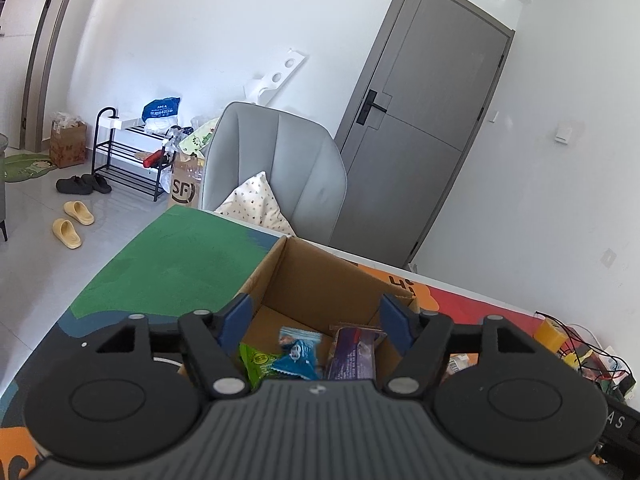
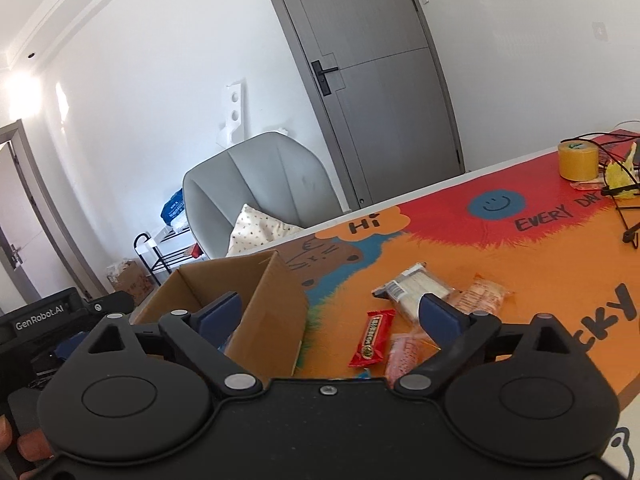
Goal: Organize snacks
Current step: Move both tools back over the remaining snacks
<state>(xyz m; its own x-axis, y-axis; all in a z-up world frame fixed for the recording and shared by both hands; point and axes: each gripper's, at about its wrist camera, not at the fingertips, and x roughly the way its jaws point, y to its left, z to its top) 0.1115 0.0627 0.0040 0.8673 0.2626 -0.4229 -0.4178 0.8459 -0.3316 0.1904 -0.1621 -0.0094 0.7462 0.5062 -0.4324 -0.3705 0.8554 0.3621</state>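
A bright printed tablecloth (image 2: pixel 552 264) covers the table, and on it stands an open cardboard box (image 2: pixel 264 312), the place where the snacks are being gathered. From the left wrist view the box already holds a green packet (image 1: pixel 256 364), a blue-and-white candy wrapper (image 1: pixel 298 354) and a purple bar (image 1: pixel 352 354), all lying on its floor.

The left gripper (image 1: pixel 316 320) hangs over the box with its jaws spread and nothing between them; the pads touch no packet.

The right gripper (image 2: pixel 332 316) is also spread wide and empty, poised over the near corner of the box and the loose snacks to its right: a clear-wrapped white wafer pack (image 2: pixel 416 286), an orange-pink packet (image 2: pixel 478 294), a pink packet (image 2: pixel 404 354) and a red bar (image 2: pixel 372 338).

The next job looks like fetching one of those. The red bar is nearest and lies clear of the others, so it is the fair choice: come down with the jaws across its narrow width, pinch at mid-length, and lift before swinging over the box wall. The pink packet is partly hidden behind the right finger, so I cannot tell whether it overlaps anything.
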